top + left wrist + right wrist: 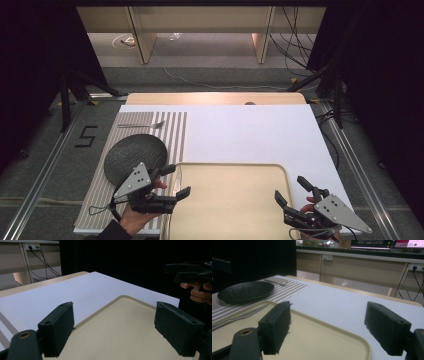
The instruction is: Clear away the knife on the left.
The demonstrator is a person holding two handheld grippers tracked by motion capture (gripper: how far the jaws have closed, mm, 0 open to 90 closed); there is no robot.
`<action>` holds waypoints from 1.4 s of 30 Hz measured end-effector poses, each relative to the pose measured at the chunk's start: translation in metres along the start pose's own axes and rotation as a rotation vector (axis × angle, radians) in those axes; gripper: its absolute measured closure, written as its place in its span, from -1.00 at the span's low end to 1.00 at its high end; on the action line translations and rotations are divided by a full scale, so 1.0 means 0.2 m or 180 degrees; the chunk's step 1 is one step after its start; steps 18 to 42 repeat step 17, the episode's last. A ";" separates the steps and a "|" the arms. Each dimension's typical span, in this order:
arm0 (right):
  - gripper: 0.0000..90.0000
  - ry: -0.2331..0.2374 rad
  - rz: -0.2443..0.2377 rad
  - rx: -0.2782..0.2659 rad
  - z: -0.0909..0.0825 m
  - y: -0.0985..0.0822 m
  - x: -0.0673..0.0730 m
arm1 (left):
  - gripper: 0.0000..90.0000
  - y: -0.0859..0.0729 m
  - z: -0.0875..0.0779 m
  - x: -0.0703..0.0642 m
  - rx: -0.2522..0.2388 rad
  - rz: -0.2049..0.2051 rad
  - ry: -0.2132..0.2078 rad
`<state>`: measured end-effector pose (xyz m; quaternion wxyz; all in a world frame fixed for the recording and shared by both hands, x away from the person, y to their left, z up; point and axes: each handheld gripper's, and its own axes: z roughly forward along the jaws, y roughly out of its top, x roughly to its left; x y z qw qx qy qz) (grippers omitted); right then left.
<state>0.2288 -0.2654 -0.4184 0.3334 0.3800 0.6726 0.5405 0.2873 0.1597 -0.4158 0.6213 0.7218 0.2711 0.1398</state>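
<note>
A beige tray lies empty on the white table cover, near the front edge. My left gripper hovers at the tray's left rim, jaws wide open with nothing between them; in the left gripper view they frame the tray's bare floor. At the tray's right front corner my right gripper also stands open and empty, and in its own view it looks over the tray rim. A table knife lies along the tray's left rim.
A black plate rests on a striped placemat left of the tray, with a fork beyond it. The white cover's far half is bare. Metal rails and cables run around the table.
</note>
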 end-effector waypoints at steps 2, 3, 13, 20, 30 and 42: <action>-0.51 0.0005 -0.0004 0.0008 0.00 0.00 0.00 | -0.65 0.00 -0.01 -0.01 -0.0081 0.0048 0.0028; -0.51 0.0004 0.0003 -0.0005 0.00 0.00 0.00 | -0.64 0.00 -0.02 -0.01 -0.0110 0.0053 0.0029; -0.51 0.0010 0.0020 -0.0006 0.00 0.00 0.00 | -0.64 0.00 -0.03 -0.02 -0.0185 0.0181 0.0114; -0.51 0.0005 0.0017 -0.0005 0.00 0.00 0.00 | -0.64 0.00 -0.03 -0.02 -0.0187 0.0182 0.0110; -0.51 0.0005 0.0017 -0.0005 0.00 0.00 0.00 | -0.64 0.00 -0.03 -0.02 -0.0187 0.0182 0.0110; -0.51 0.0005 0.0017 -0.0005 0.00 0.00 0.00 | -0.64 0.00 -0.03 -0.02 -0.0187 0.0182 0.0110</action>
